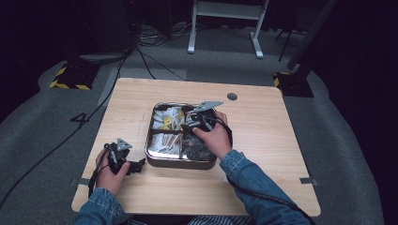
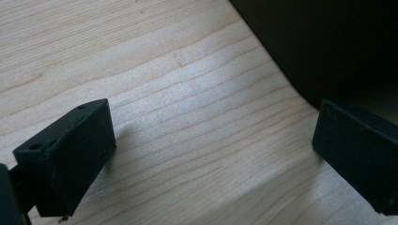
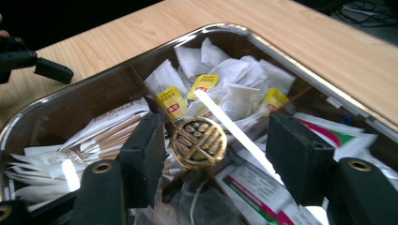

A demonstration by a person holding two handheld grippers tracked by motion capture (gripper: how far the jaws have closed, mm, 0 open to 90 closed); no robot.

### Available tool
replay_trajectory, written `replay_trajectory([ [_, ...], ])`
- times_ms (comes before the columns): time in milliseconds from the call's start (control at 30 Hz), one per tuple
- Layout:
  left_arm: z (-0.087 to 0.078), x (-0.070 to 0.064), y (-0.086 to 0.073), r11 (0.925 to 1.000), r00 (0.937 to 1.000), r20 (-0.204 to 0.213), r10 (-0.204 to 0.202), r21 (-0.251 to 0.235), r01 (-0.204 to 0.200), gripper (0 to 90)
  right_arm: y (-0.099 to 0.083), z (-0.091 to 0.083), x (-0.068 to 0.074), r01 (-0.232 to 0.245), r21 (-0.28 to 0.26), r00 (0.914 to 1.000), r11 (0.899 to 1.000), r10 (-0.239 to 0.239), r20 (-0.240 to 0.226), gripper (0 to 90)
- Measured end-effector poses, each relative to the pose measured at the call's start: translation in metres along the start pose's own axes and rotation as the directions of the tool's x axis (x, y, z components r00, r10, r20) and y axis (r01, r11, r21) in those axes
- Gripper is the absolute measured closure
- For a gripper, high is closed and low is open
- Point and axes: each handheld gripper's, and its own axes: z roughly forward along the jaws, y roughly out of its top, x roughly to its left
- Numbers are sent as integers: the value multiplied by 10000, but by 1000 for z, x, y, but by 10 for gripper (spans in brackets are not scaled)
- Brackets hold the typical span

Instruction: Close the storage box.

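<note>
Steel, shiny and round-cornered, the divided tray (image 1: 151, 158) sits at the middle of the pale wooden surface (image 1: 263, 140), its inside split into four compartments. In the high view, the compartment at ten o'clock holds white tea bags with yellow tags (image 1: 167, 117), the one at eight o'clock holds paper sachets (image 1: 165, 141), and the one at four o'clock holds darker packets (image 1: 197, 149).

The right tongs (image 1: 191, 121) reach into the tray from the person's right hand (image 1: 215, 137), over the centre where the dividers meet. In the right gripper view the right tongs (image 3: 216, 145) are spread wide, and between the jaws sits a round brass-coloured knob (image 3: 198, 142) with an openwork pattern; it lies close to the jaw at nine o'clock, though I cannot tell if they touch, and it is clear of the other jaw. White and red-striped packets (image 3: 263, 197) lie beneath it.

The left tongs (image 1: 133, 166) rest low on the surface at the tray's eight o'clock corner, held in the left hand (image 1: 110, 176). In the left gripper view the left tongs (image 2: 211, 154) are spread apart with bare wood between them, and the tray's dark wall (image 2: 328, 42) stands at one o'clock.
</note>
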Motion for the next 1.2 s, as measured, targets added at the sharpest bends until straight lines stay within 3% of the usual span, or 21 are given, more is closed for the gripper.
replay_trajectory([
  [333, 0, 0, 0, 10000, 10000, 8, -11, 3, 11, 0, -6, -47, -17, -246, -187, 9994, 9995, 250, 237, 386],
  [600, 0, 0, 0, 10000, 10000, 0, -2, -1, 2, 0, -26, -85, -37, -618, -292, 9953, 9977, 638, 724, 386],
  [700, 0, 0, 0, 10000, 10000, 9, -10, 4, 10, 0, -32, -93, -40, -694, -313, 9939, 9971, 718, 833, 386],
  [933, 0, 0, 0, 10000, 10000, 11, -7, 5, 7, 0, -52, -119, -52, -967, -319, 9866, 9948, 1000, 1289, 386],
  [1033, 0, 0, 0, 10000, 10000, 11, -8, 4, 8, 0, -64, -134, -61, -1207, -361, 9795, 9920, 1249, 1579, 385],
  [1200, 0, 0, 0, 10000, 10000, 0, -4, -4, 4, 0, -76, -146, -69, -1451, -348, 9729, 9888, 1490, 1768, 383],
])
